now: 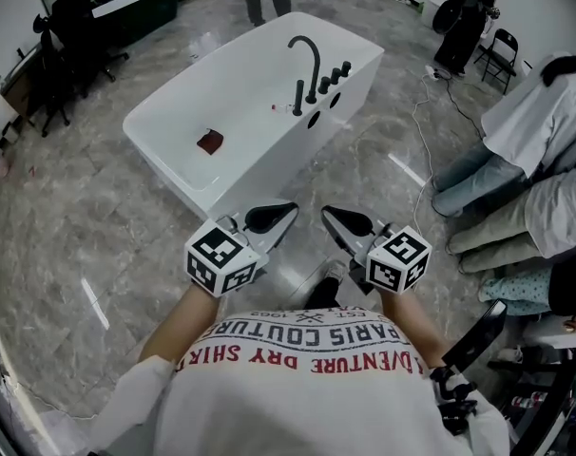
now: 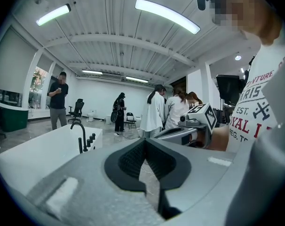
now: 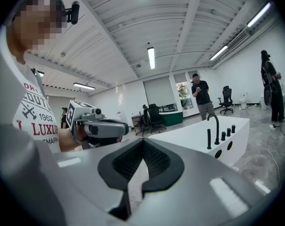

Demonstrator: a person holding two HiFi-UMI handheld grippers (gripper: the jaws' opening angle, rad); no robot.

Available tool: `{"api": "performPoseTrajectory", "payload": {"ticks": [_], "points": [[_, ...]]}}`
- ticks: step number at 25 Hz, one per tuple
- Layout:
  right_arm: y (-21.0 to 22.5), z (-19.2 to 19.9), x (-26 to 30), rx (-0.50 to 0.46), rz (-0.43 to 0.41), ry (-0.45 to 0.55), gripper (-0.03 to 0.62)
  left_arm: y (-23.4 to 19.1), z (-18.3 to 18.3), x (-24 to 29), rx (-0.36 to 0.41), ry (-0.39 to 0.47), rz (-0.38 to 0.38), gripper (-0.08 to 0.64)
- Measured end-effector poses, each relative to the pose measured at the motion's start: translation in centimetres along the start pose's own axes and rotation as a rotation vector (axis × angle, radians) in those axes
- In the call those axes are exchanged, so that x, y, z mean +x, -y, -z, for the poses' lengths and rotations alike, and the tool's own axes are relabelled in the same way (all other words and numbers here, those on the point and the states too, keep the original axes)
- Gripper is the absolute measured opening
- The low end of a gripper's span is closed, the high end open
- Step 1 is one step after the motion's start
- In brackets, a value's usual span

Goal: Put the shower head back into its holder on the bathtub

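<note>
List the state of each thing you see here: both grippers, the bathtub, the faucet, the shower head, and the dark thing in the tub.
left gripper: shut, empty, short of the tub.
right gripper: shut, empty, beside the left one.
bathtub: no water visible inside.
faucet: upright, no water running.
shower head: upright on the rim by the faucet, apparently in its holder.
dark red item: lying on the tub floor.

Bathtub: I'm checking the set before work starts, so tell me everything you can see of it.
The bathtub is white, glossy, rectangular and freestanding, standing diagonally on the grey marbled floor. On one long rim sit a black gooseneck tap, a row of black knobs and a slim upright black rod; round holes show in the wall below. A small dark red thing lies inside.
</note>
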State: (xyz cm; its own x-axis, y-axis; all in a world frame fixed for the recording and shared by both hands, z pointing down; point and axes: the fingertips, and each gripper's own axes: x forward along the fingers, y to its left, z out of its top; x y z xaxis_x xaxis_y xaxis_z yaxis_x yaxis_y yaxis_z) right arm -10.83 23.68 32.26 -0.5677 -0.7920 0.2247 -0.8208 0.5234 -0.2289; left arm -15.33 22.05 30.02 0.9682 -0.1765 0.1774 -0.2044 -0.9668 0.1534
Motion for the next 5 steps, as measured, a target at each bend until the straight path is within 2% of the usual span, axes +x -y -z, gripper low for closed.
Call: {"api": "performPoseTrajectory", "payload": {"ticks": [5], "points": [[-0.74,-0.61,-0.09,-0.018,-0.012,0.005,0.005,0.11,-0.45,-0.32,0.002,0.008,0.000,0.002]]}}
